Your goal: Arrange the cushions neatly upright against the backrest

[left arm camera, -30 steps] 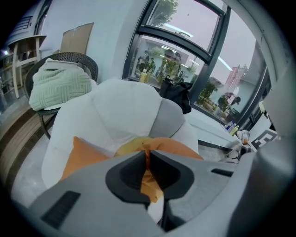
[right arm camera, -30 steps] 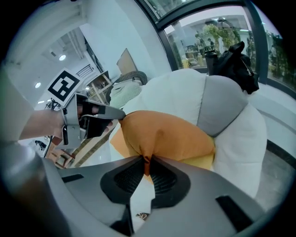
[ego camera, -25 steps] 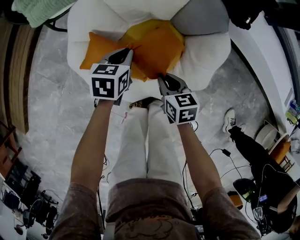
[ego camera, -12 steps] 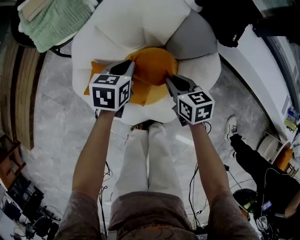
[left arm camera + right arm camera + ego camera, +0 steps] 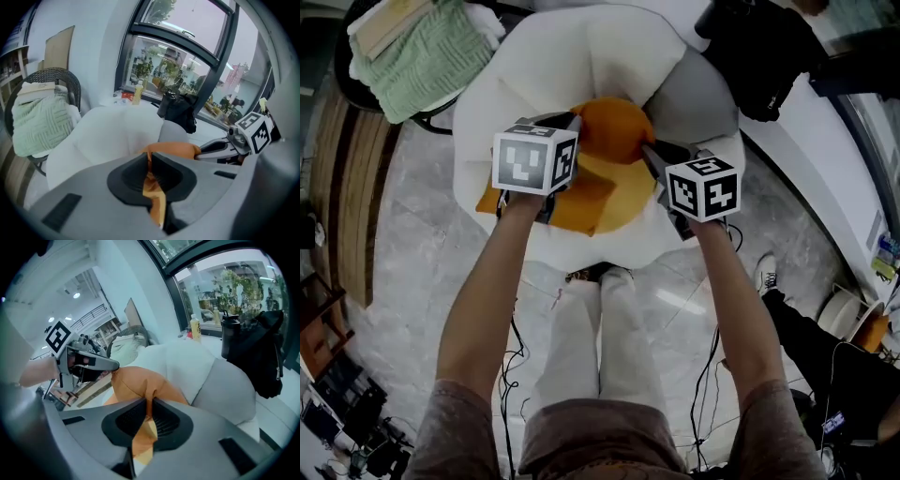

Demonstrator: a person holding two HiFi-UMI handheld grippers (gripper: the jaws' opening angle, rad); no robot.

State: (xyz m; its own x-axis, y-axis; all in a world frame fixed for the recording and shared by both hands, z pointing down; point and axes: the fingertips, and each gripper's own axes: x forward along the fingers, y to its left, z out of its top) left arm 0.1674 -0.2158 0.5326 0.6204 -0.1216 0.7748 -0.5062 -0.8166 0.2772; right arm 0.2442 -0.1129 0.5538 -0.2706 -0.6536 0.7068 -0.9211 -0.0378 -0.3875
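Observation:
An orange cushion (image 5: 614, 129) hangs lifted over the seat of a white armchair (image 5: 581, 56), close to its backrest. My left gripper (image 5: 569, 124) is shut on the cushion's left edge, and orange fabric is pinched between its pads (image 5: 149, 161). My right gripper (image 5: 650, 150) is shut on the right edge, again with fabric in its jaws (image 5: 150, 405). A second orange cushion (image 5: 595, 199) lies flat on the seat below. A grey cushion (image 5: 689, 98) leans at the back right. Each gripper view shows the other gripper beyond the held cushion (image 5: 171, 150).
A wicker chair with a green blanket (image 5: 422, 56) stands to the armchair's left. A black bag (image 5: 759, 47) rests on the white ledge at the right. My legs (image 5: 600, 328) stand right before the seat. Cables trail over the marble floor (image 5: 412, 244).
Both grippers have carried the orange cushion up and away from me toward the backrest. It has come off the lower cushion, which now shows on the seat.

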